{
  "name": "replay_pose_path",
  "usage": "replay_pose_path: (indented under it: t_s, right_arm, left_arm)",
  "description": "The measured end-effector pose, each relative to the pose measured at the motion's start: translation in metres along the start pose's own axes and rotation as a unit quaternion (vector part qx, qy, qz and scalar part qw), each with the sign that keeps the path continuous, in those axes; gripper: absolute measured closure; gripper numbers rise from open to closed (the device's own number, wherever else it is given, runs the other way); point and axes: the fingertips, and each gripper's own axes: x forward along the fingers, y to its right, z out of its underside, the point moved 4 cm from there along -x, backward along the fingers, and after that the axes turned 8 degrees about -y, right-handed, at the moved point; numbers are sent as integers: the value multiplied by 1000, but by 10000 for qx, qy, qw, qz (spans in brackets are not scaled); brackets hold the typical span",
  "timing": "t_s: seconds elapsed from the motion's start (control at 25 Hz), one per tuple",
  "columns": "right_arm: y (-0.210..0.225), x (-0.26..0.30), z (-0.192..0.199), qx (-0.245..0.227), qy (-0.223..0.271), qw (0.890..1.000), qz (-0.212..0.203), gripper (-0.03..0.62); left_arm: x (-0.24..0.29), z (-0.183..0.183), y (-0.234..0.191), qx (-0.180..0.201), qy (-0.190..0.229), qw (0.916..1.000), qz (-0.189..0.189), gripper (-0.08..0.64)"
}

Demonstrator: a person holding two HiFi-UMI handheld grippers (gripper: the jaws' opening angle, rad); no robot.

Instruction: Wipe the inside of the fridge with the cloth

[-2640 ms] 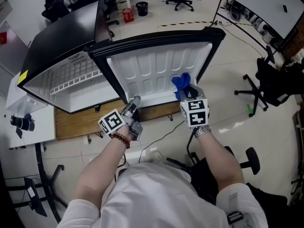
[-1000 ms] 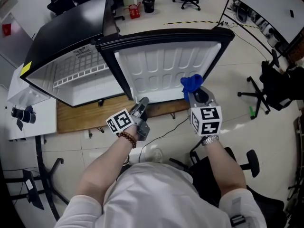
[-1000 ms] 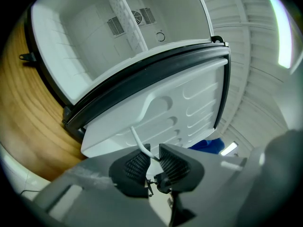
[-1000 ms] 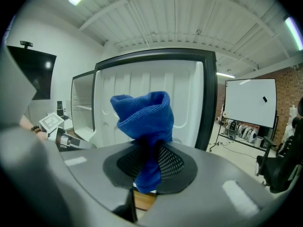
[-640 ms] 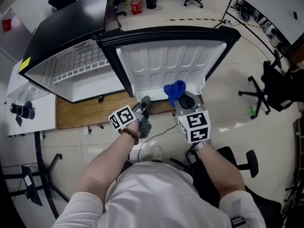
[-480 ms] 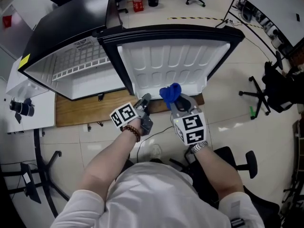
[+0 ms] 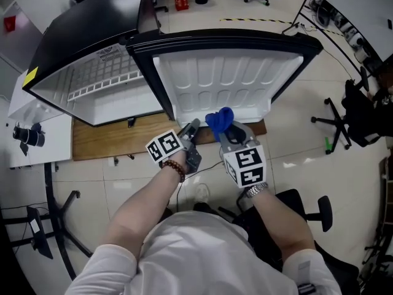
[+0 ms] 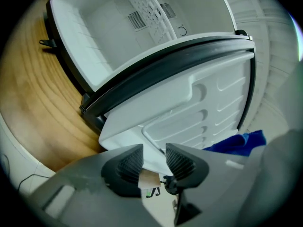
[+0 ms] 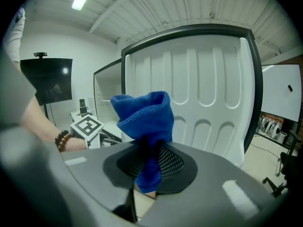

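The fridge (image 7: 104, 97) stands with its white inside and wire shelf (image 8: 147, 8) showing. Its black-rimmed door (image 7: 227, 85) hangs wide open, white liner toward me. My right gripper (image 7: 228, 134) is shut on a bunched blue cloth (image 7: 219, 119), held just in front of the door's lower edge. In the right gripper view the cloth (image 9: 143, 115) sticks up from between the pads, with the door liner (image 9: 208, 84) behind it. My left gripper (image 7: 193, 128) is at the door's lower left corner. Its jaws have just been opening, and the door's white corner (image 8: 128, 136) lies between them unpressed.
The fridge rests on a wooden board (image 7: 98, 146). A white table (image 7: 37, 158) with a black object stands at the left. Office chairs (image 7: 356, 112) stand at the right, another (image 7: 310, 208) beside my right arm. A cable (image 7: 202, 168) runs over the tiled floor.
My right gripper has carried the cloth left and down from the door's right side to its lower middle, close beside the left gripper. The left gripper has stayed at the door's corner.
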Motion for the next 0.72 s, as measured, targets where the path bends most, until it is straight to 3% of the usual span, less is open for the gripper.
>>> replay_pose_path:
  t_s: [0.16,0.44,0.6,0.72]
  right_arm:
    - [-10,-1,-9,-57,59,9999,-78,535]
    - [-48,3,-31,-182,179,9994,-228,535]
    - [-89,9,-52,-293,303,9985,-347,535]
    - [-125,16,-70,-250,401,9979,-436,535]
  left_arm:
    - [-10,10,-5,40,-237,9996,-146,399]
    - [-51,3,6,457,-427,9980,-15,400]
    - [-100,-22,17,1232,-304,9919,-39,414]
    - [-148,-53,26,2044,-90,9788,-128,440]
